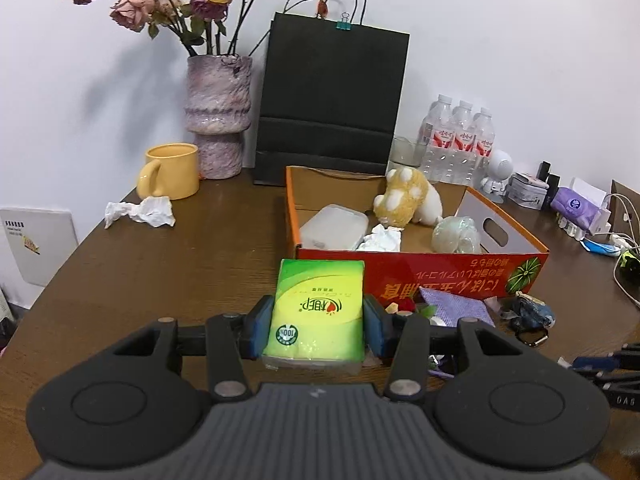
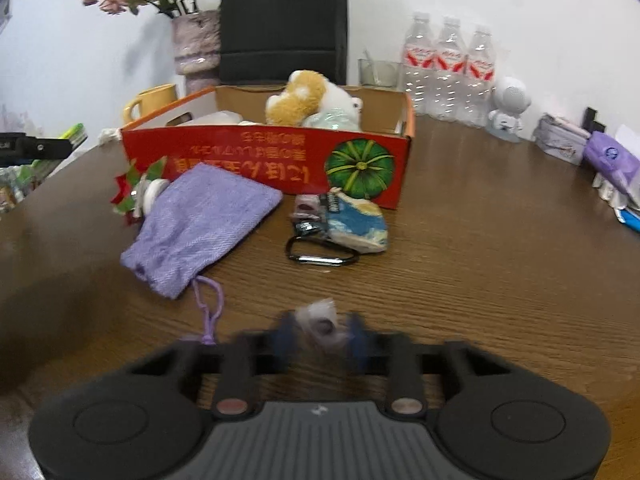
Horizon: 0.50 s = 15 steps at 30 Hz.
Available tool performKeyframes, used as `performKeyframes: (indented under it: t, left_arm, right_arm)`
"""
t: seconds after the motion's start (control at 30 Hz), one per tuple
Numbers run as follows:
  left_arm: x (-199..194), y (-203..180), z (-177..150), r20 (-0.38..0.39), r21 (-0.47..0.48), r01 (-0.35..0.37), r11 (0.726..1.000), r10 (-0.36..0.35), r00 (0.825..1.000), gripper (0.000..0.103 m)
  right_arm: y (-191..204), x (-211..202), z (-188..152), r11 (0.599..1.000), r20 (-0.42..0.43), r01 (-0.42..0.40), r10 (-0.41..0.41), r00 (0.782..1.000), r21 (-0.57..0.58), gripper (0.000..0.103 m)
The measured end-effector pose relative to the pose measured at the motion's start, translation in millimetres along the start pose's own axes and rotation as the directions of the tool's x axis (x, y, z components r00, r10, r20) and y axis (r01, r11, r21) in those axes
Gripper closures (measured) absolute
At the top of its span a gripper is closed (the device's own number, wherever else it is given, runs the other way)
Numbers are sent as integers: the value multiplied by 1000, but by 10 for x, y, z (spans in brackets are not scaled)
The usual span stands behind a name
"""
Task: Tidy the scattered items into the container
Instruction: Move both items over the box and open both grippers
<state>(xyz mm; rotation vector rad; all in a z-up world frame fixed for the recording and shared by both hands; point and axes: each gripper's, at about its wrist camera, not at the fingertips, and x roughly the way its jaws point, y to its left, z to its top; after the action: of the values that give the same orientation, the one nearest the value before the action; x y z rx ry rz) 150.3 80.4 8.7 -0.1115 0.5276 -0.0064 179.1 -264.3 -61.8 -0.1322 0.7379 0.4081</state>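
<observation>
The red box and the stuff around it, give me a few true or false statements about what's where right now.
1. The left tongs grip a green tissue pack. True.
2. The plush toy lies on the table outside the red box. False: it is inside the box.
3. The purple pouch is already in the box. False: it lies on the table before it.
4. A crumpled tissue lies near the yellow mug. True.
</observation>
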Motion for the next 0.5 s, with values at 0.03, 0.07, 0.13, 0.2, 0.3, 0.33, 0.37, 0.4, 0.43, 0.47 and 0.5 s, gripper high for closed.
performKeyframes:
  t: [0.03, 0.07, 0.13, 0.2, 0.3, 0.33, 0.37, 0.4, 0.43, 0.47, 0.5]
  left_arm:
    - [-18, -4, -1, 2, -2, 0, 1000, 0, 1000, 56]
    - [-34, -13, 0, 5, -3, 1, 1000, -1, 1000, 56]
    - [-58, -37, 17, 13, -1, 8, 1000, -8, 1000, 56]
    - [-78, -74, 60, 26, 5, 19, 1000, -20, 999, 56]
    - [-83, -155, 187, 54, 19, 34, 999, -35, 998, 56]
    - [-73, -189, 244, 65, 24, 40, 999, -41, 997, 56]
    - [-54, -227, 307, 77, 29, 46, 999, -48, 996, 56]
    - [-23, -269, 374, 88, 32, 54, 998, -56, 994, 56]
    - [18, -313, 435, 96, 32, 60, 998, -63, 993, 56]
    - [71, -363, 496, 101, 33, 67, 997, -70, 992, 56]
    - [141, -420, 557, 104, 35, 73, 997, -77, 992, 56]
  right_arm:
    - [3, -7, 3, 1000, -3, 5, -5, 1000, -4, 88]
    - [12, -13, 6, 1000, -2, 9, -9, 1000, -11, 89]
    - [14, -37, 27, 1000, 6, 2, -2, 1000, -7, 89]
    - [-1, -95, 90, 1000, 38, -1, 1, 999, 5, 89]
    - [-26, -191, 312, 1000, 109, -26, 24, 994, 17, 89]
    - [-31, -227, 406, 999, 137, -29, 27, 990, 15, 89]
    - [-32, -259, 521, 1000, 169, -30, 28, 985, 10, 89]
    - [-28, -281, 630, 999, 199, -31, 30, 979, 6, 89]
    - [-24, -288, 731, 999, 225, -33, 31, 974, 5, 89]
    - [-21, -272, 849, 999, 248, -37, 34, 968, 7, 89]
    - [-19, -235, 965, 999, 265, -43, 38, 964, 13, 89]
